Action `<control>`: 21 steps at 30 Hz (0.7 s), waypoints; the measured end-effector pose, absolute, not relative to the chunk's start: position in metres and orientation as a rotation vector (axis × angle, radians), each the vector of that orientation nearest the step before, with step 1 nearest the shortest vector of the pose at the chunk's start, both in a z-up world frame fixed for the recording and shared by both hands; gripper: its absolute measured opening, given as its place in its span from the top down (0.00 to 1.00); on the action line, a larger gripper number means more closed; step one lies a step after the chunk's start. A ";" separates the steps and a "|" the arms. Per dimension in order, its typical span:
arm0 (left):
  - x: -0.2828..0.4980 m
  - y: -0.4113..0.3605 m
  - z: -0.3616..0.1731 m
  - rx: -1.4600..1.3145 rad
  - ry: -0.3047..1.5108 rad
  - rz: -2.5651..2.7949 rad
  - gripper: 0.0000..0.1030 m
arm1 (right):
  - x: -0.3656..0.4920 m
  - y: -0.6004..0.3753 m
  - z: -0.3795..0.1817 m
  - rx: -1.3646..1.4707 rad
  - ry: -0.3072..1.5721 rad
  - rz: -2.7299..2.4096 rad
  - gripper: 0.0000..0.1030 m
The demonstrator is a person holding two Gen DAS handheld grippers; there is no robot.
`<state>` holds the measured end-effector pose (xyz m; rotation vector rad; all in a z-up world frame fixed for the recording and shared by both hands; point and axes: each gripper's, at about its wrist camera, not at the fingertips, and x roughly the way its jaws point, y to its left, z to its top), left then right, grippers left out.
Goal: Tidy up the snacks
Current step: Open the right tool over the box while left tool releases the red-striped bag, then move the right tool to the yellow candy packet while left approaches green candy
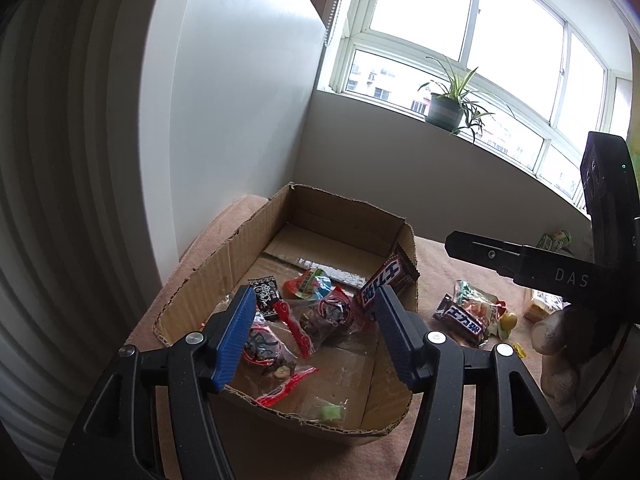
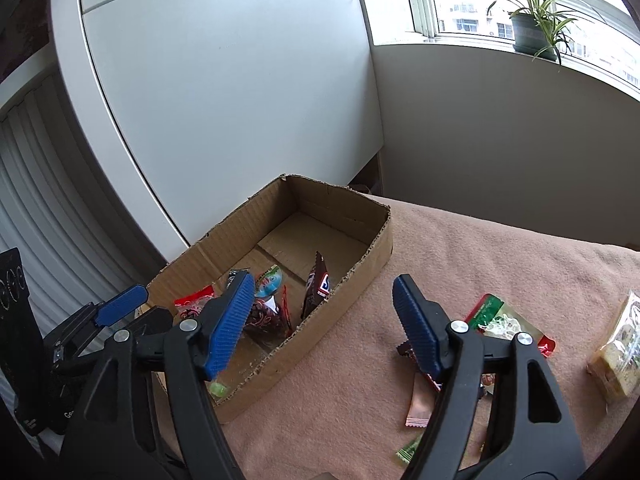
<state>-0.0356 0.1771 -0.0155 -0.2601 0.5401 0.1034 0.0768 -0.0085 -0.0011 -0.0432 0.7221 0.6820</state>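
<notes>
snacks sit partly inside a cardboard box [image 2: 362, 266] on a pink cloth [image 2: 460, 248] (room behind: white wall, window, potted plant [image 1: 450, 106]). in the box lie a brown chocolate bar [image 2: 318, 286] leaning on the right wall, a red-printed clear packet [image 1: 330, 316] and a small green candy [image 1: 332, 414]. outside lie a green-and-red packet [image 2: 502, 318] and a yellowish wrapped cake [image 2: 618, 358]. the left gripper [image 1: 316, 334] hangs over the box, jaws apart, empty; the right gripper [image 2: 324, 322] likewise gapes above the box's right rim.
</notes>
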 end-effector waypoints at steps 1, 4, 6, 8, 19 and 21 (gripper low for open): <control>-0.035 0.173 -0.015 -0.256 0.538 0.097 0.40 | 0.076 -0.016 0.001 -0.037 0.717 0.676 0.28; -0.033 0.160 -0.012 -0.244 0.528 0.071 0.41 | 0.074 -0.043 0.009 -0.027 0.701 0.651 0.28; -0.031 0.149 -0.009 -0.231 0.522 0.047 0.41 | 0.074 -0.062 0.011 -0.017 0.695 0.624 0.28; -0.028 0.138 -0.007 -0.219 0.521 0.027 0.41 | 0.074 -0.083 0.013 -0.003 0.696 0.600 0.28; -0.003 0.070 -0.012 -0.160 0.570 -0.098 0.41 | 0.079 -0.156 -0.007 0.048 0.758 0.544 0.28; 0.002 0.062 -0.017 -0.160 0.594 -0.124 0.42 | 0.077 -0.163 -0.015 0.044 0.780 0.551 0.32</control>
